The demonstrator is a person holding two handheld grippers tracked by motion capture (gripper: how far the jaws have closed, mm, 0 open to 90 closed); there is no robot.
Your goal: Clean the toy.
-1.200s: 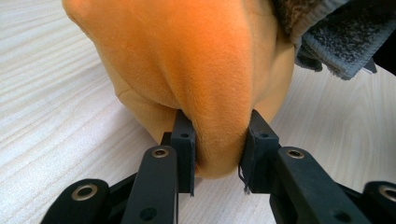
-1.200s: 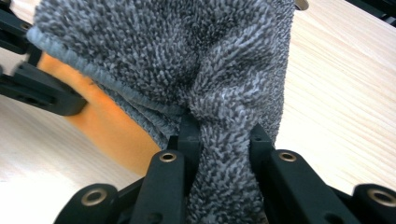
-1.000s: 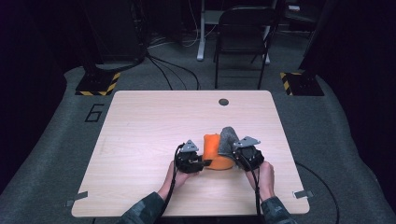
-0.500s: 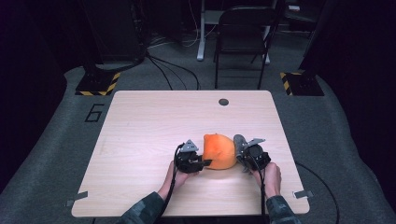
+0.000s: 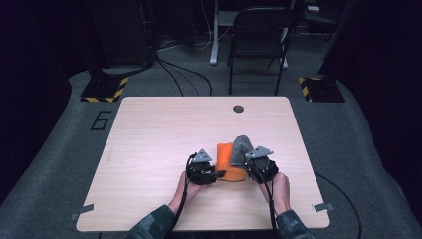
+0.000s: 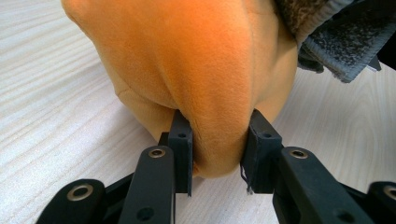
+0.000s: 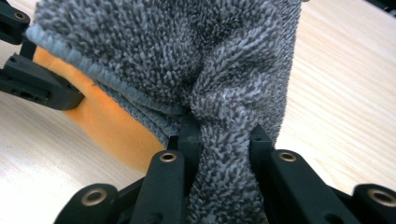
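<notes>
We hold 2 cloths at the near middle of the pale wood-grain surface, and by our reading the step in hand is handling them together, folding or separating the pair. Our left tongs are clamped on a bunched fold of the orange cloth, a smooth, short-napped fleece that swells into a rounded lump above the jaws. Our right tongs are clamped on a pinched ridge of the grey cloth, a coarse, looped terry with a stitched hem. In the high view the orange cloth sits between the 2 hands, with the grey cloth draped against its right side and touching it. Both fabrics are soft and limp, so the next move likely calls for keeping both pinches firm while drawing the hands apart, or the folds may slip free.
</notes>
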